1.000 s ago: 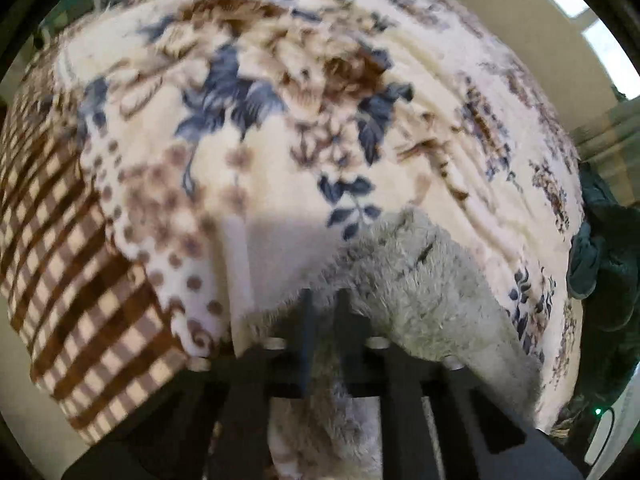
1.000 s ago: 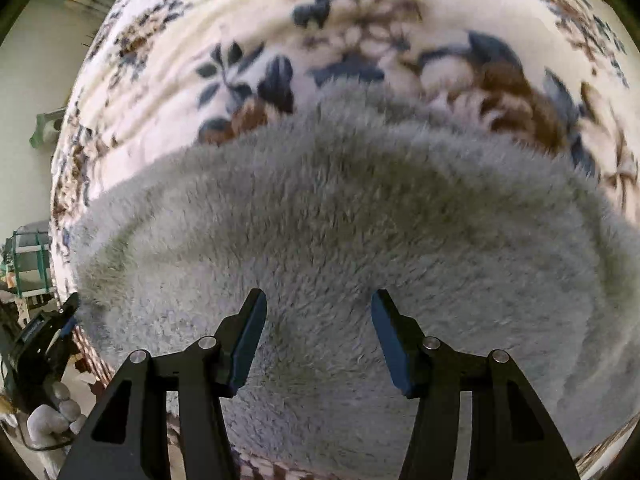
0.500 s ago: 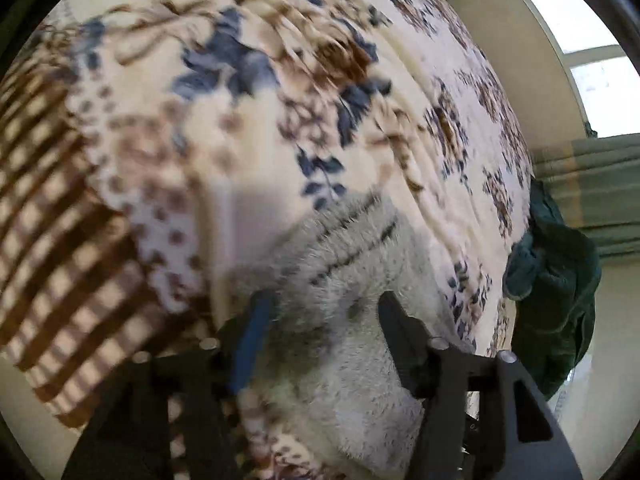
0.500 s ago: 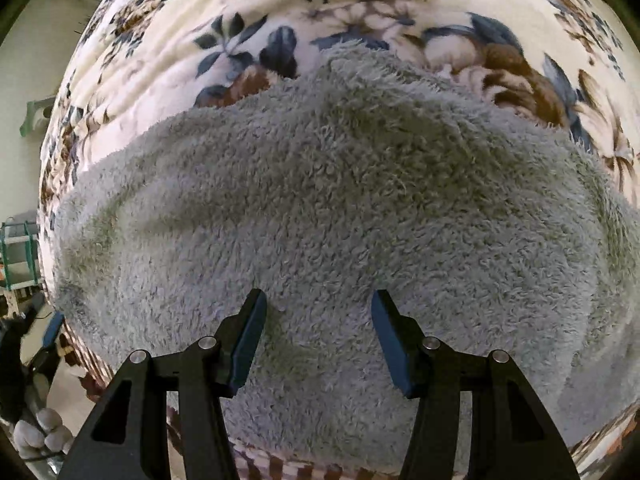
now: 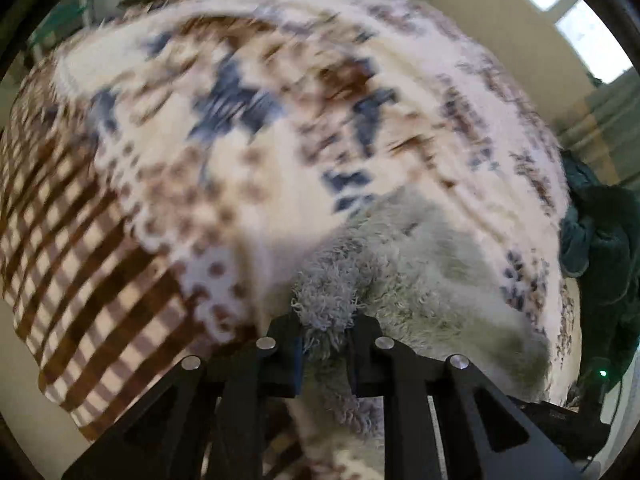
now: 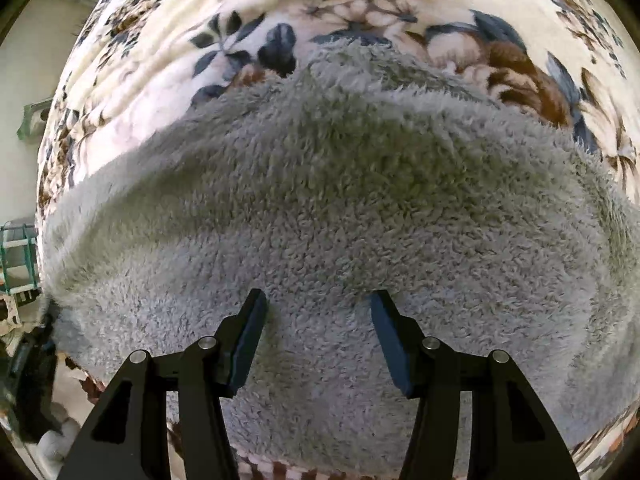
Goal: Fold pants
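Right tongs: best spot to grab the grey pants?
Judging by the pose, the near edge of the pants, straight down from above: they lie flat on the blanket, so only an edge lets the open right tongs pinch a fold.

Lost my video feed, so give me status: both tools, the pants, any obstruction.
Left tool closing on a tuft of the grey fleece pants. Right tool open, over the pants on the floral blanket. Nothing in the way.
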### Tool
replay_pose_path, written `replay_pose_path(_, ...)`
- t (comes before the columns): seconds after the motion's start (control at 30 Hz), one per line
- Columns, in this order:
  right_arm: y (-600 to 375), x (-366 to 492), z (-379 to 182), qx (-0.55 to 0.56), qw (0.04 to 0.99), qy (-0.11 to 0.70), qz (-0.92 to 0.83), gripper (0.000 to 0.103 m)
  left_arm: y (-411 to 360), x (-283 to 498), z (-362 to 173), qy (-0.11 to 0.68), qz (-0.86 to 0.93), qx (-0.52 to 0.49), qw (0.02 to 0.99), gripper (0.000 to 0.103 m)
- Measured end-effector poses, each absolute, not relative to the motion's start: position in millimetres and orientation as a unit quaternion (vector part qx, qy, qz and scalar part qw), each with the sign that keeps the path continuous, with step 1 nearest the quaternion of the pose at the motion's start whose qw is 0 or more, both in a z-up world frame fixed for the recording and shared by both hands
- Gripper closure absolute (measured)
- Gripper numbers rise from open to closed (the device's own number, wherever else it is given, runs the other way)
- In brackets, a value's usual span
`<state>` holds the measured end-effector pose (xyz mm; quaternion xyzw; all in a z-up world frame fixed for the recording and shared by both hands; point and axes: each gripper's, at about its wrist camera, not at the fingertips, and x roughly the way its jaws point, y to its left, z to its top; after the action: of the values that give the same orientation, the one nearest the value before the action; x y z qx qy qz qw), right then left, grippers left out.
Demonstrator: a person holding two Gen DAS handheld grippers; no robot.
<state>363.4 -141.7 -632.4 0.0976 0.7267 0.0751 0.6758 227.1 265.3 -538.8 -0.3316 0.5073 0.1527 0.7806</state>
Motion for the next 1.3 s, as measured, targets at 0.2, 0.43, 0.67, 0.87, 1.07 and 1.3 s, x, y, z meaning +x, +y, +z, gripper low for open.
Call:
replay_pose_path(0.2, -140, 357, -620, 0.096, 0.673, 0.729, 0.083, 0.045, 276, 228, -554, 0.541, 0.16, -0.376, 0.735, 0.074)
replay_pose_path(0.43, -173, 293, -633, 0.116, 0.636, 0.758, 0.083, 0.044, 213, 218, -498, 0.559, 0.145, -0.288, 0.764, 0.059)
replay_pose_path(0.67, -263, 249, -628, 0.252, 0.617, 0.742, 0.071, 0.044, 96, 227, -496, 0.623, 0.064, -0.196, 0.755, 0.026)
replay_pose_path(0.87, -455, 188, -590, 0.359, 0.656, 0.647, -0.151, 0.044, -48, 233, -521, 0.678, -0.04, -0.138, 0.721, 0.026)
replay_pose_path(1.07, -635, 106, -583, 0.46, 0.632, 0.536, -0.318, 0.044, -161, 224, -531, 0.696, -0.092, -0.093, 0.706, 0.026)
replay_pose_path(1.3, -675, 116, -620, 0.476, 0.625, 0.551, -0.28, 0.095, -214, 214, -547, 0.711, -0.081, -0.019, 0.698, 0.026)
